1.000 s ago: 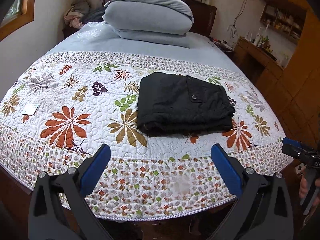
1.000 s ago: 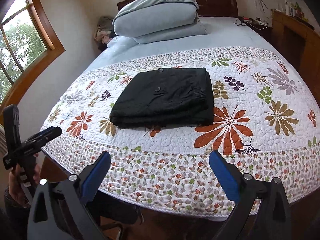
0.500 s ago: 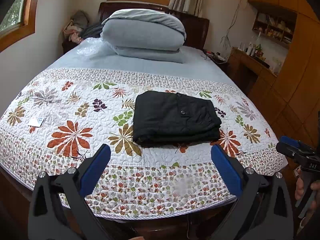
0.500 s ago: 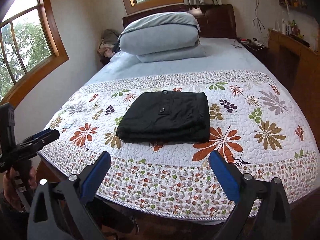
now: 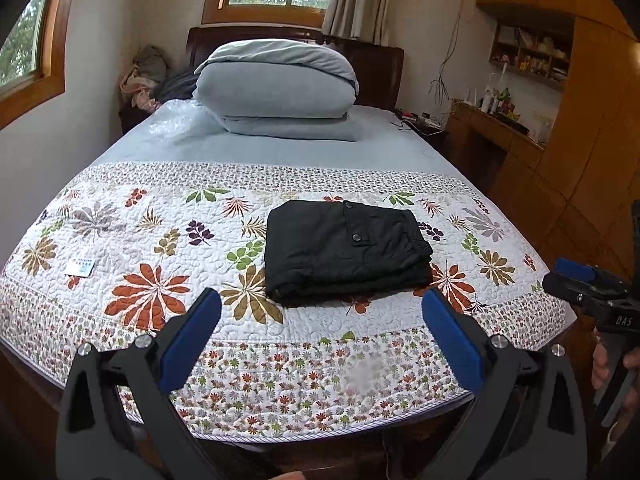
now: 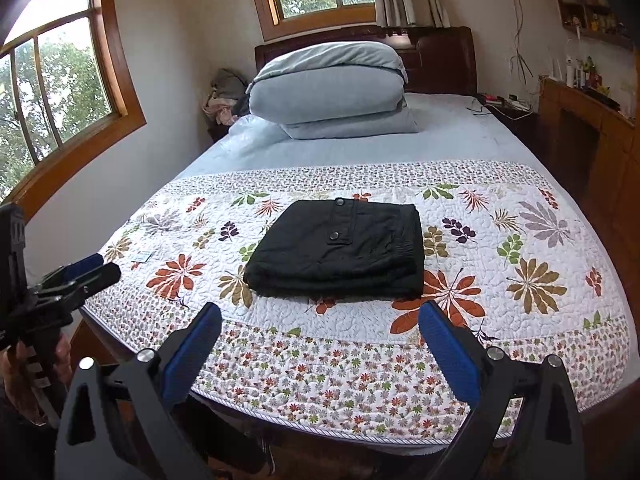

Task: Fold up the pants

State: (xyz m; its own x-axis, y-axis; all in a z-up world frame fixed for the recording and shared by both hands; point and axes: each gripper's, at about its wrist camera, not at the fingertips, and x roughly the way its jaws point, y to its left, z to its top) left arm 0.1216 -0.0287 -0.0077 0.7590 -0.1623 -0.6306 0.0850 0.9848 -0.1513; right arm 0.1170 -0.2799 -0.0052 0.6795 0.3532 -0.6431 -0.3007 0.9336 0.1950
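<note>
The black pants [image 5: 344, 252] lie folded into a compact rectangle on the floral quilt [image 5: 160, 248] near the bed's foot; they also show in the right wrist view [image 6: 340, 252]. My left gripper [image 5: 320, 308] is open and empty, held off the foot of the bed, apart from the pants. My right gripper [image 6: 320, 320] is open and empty too, also back from the bed edge. Each gripper shows at the side of the other's view: the right one [image 5: 588, 284], the left one [image 6: 80, 276].
A folded grey duvet [image 5: 276, 88] is stacked at the dark headboard. A small card [image 5: 80, 267] lies on the quilt's left side. A wooden desk and shelves [image 5: 520, 128] stand right of the bed. Windows are on the left and far walls.
Both grippers have pulled back and up away from the bed; the pants look smaller and farther. The pants have not moved. Both jaws stay open.
</note>
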